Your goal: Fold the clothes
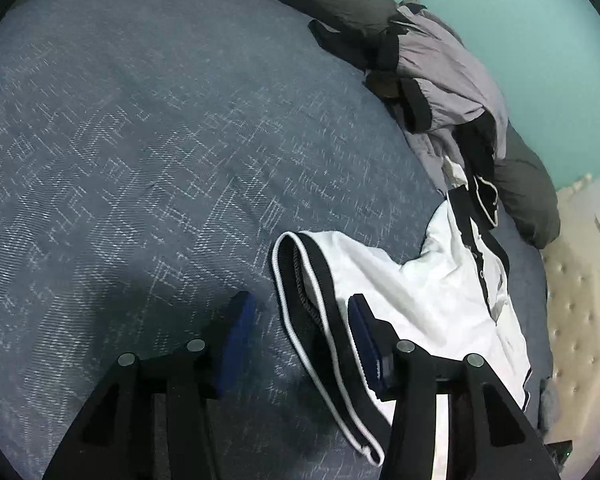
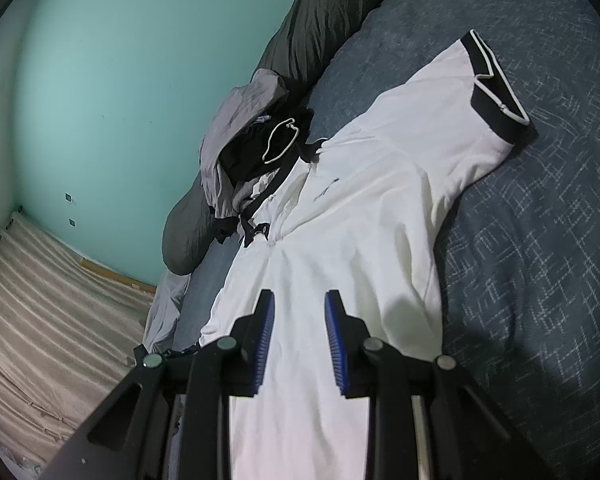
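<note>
- Bed cover point(image 1: 160, 140) — blue-grey with a pale woven line pattern; from my left wrist view it fills everything from 7 round to 1 o'clock.
- Wall point(image 2: 120, 60) — teal, taking the 9 to 12 o'clock part of my right wrist view.
- Dark grey pillow point(image 2: 320, 20) — lies along the bed's edge against that wall.
- White shirt point(image 2: 340, 220) — spread flat on the cover, front up, black placket towards 10 o'clock, one sleeve out at 1 o'clock ending in a black cuff point(image 2: 496, 88) with white piping.
- Grey and black garments point(image 2: 240, 128) — heaped at the shirt's collar, touching the pillow.
- Left gripper point(image 1: 300, 320) — jaws stand apart; the sleeve's black cuff lies between the blue pads, neither pressing on it.
- Right gripper point(image 2: 300, 320) — jaws narrowly apart over the shirt's body; whether cloth is pinched I cannot tell.
</note>
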The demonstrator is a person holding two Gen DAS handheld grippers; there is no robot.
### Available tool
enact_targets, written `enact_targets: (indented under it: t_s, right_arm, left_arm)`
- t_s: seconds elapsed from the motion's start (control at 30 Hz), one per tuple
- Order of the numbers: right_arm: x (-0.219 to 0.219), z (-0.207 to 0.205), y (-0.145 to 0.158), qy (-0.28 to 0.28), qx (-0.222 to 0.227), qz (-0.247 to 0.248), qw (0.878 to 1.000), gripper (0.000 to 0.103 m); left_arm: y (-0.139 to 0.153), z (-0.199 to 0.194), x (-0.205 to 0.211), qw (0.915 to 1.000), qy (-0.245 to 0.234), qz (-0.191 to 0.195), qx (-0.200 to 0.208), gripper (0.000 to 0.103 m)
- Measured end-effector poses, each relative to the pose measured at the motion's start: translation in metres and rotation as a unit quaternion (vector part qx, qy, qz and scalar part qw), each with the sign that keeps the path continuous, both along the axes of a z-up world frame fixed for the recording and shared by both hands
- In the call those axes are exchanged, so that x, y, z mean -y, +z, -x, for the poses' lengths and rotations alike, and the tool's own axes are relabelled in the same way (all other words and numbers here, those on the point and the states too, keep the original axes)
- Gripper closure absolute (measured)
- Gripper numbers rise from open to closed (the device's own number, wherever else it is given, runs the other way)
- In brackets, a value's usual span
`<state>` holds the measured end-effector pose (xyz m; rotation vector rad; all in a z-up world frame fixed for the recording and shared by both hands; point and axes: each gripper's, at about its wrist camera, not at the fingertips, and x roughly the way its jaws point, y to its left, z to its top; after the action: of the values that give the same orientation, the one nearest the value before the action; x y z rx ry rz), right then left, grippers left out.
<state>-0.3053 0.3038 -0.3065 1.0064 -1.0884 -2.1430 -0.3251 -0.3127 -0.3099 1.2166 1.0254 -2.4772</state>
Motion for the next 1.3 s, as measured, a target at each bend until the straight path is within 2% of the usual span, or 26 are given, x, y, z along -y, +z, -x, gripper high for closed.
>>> enact_targets:
  t_s: [0.03, 0.1, 0.2, 0.43, 0.67, 0.8, 1.1, 1.13, 1.2, 1.3]
  right_arm:
    - [-0.001, 0.0, 0.0, -0.001, 0.0, 0.001, 1.0, 0.078]
    - [-0.001, 0.0, 0.0, -0.001, 0.0, 0.0, 1.0, 0.078]
    - [-0.001, 0.0, 0.0, 0.001, 0.0, -0.001, 1.0, 0.077]
    - [0.0, 0.0, 0.0, 0.001, -0.001, 0.001, 1.0, 0.077]
    - [0.001, -0.001, 0.001, 0.002, -0.002, 0.001, 1.0, 0.077]
    - [0.0, 0.0, 0.001, 0.001, -0.002, 0.0, 1.0, 0.078]
    - [0.0, 0.001, 0.001, 0.001, -0.002, 0.001, 1.0, 0.078]
    - [0.001, 0.001, 0.001, 0.001, -0.003, 0.001, 1.0, 0.077]
    - [0.001, 0.001, 0.001, 0.002, -0.003, 0.001, 1.0, 0.078]
    - [0.001, 0.001, 0.001, 0.001, -0.002, 0.001, 1.0, 0.077]
  left_arm:
    - [-0.001, 0.002, -0.001, 1.0, -0.001, 0.001, -0.001, 0.062]
    - [-0.002, 0.006, -0.003, 1.0, -0.006, 0.006, 0.002, 0.091]
    - [0.001, 0.007, -0.005, 0.9999, -0.007, 0.013, -0.001, 0.1]
    - [0.012, -0.021, 0.003, 0.9998, 0.004, 0.007, -0.017, 0.1]
    - [-0.006, -0.026, 0.019, 0.9996, 0.028, -0.009, -0.002, 0.1]
    - [-0.008, -0.025, 0.023, 0.999, 0.041, -0.014, -0.009, 0.1]
    - [-0.003, -0.023, 0.015, 0.9997, 0.023, 0.011, -0.004, 0.098]
    - [-0.002, -0.024, 0.015, 0.9997, 0.021, 0.015, -0.004, 0.096]
    - [0.003, -0.024, 0.016, 0.9995, 0.021, 0.022, -0.006, 0.082]
    - [0.01, -0.026, 0.024, 0.9991, 0.029, 0.028, -0.013, 0.07]
